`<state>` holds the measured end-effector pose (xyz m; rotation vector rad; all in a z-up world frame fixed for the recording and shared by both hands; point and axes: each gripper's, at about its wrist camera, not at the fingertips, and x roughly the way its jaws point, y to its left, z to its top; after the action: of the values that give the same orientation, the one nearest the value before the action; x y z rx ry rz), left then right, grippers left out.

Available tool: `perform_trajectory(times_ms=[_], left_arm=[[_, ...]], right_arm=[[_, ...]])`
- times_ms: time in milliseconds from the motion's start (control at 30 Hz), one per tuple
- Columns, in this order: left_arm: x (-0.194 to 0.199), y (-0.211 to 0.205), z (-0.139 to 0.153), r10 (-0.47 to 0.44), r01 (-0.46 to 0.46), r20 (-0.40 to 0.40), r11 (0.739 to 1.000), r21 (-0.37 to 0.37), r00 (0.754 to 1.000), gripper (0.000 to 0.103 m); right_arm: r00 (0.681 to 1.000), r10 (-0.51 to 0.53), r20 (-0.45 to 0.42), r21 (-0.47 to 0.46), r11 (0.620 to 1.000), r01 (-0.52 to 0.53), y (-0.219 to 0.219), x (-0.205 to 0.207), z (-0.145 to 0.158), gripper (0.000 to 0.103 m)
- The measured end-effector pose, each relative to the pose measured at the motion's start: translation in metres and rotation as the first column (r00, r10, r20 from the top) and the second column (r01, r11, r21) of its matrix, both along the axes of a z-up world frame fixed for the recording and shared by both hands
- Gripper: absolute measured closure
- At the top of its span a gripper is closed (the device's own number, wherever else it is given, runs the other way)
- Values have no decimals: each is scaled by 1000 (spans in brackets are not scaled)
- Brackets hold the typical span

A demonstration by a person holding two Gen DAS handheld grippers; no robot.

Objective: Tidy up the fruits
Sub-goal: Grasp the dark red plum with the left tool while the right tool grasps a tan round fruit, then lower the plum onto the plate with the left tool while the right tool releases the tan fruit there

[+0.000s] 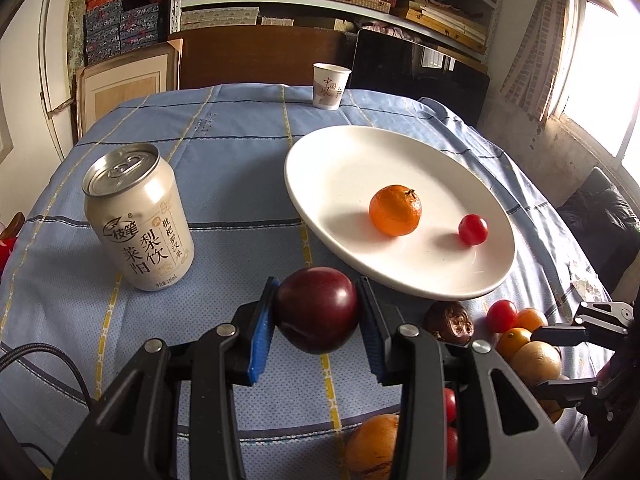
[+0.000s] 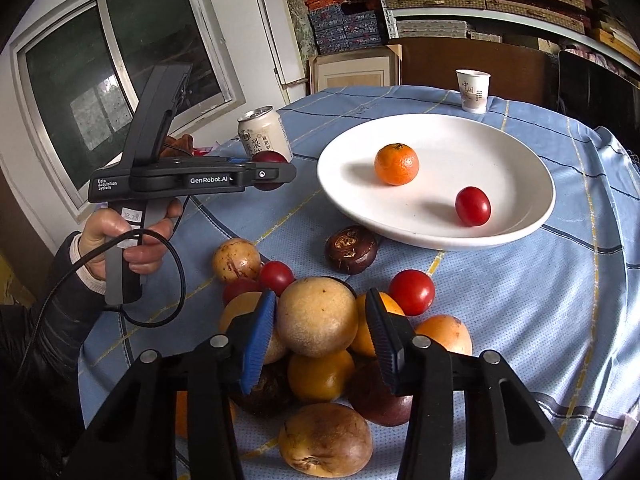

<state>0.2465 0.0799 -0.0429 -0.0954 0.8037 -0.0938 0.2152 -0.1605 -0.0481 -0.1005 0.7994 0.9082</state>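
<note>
Gripping a dark red, glossy round plum (image 1: 317, 310) between its blue-padded fingers, the left gripper (image 1: 318, 312) was nearly closed, both pads pressed against the fruit's sides and holding it clear above the light blue checked tablecloth (image 1: 224, 184), just short of the near rim of the wide white ceramic plate (image 1: 328, 160). The right gripper (image 2: 320, 320) stood narrowly open around a pale tan, matte round fruit (image 2: 318, 316) on top of the pile; its left pad seemed to touch the skin, a thin gap showed on the right, so a firm hold could not be confirmed. Beneath and around that fruit lay the loose heap: orange citrus (image 2: 320, 376), red cherry tomatoes (image 2: 412, 292), more tan fruits, dark purplish ones. A dark brown wrinkled fruit (image 2: 351, 249) sat apart, just beside the plate's near edge. On the plate rested a small orange mandarin (image 2: 397, 164) and one red cherry tomato (image 2: 473, 206), well apart from each other. A cream-coloured drink can (image 1: 138, 216) stood upright left of the plate; a white paper cup (image 1: 330, 86) stood at the table's far edge. A person's hand (image 2: 124, 236) clasped the left gripper's handle.
</note>
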Motion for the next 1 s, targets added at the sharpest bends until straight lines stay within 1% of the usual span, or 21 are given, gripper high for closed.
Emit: perform_trajectory(times_ms=[200,267,367,433,633,733,767,900,1000], left_arm=[[0,0,-1,0,0,-2,1000,3,1000,65],[0,0,-1,-1,1,-3,1000,7,1000,65],[0,0,0,-2,2,1,1000,11,1000,65],[0,-1,0,-3,3,2,1000,10,1000,65],[-3,-3,4,-12,12,12,1000,2,1000,65],[-2,-6,6,-27,28,17,1000,-2,999,65],[1,-7,8,-32,32,20,999,-9,999,65],[13,-14,21,-60,63,36,995,-80,998,65],[31,-20,29,-63,68,42,988,-135,997,65]], right_arm=[[1000,-2,13,-6,1000,2,1,-1,0,56],[1000,6,8,-4,1000,-6,1,-1,1,62],[1000,3,4,0,1000,-3,0,-1,1,62],[1000,-2,-11,24,1000,2,-3,1,2,62],[998,-10,-67,150,988,20,-20,12,9,62],[997,-53,-62,194,979,64,-29,21,14,63],[995,-88,-48,199,975,96,-31,27,18,62],[982,-191,3,210,960,186,-28,47,33,62],[964,-262,48,164,954,251,-17,69,36,63]])
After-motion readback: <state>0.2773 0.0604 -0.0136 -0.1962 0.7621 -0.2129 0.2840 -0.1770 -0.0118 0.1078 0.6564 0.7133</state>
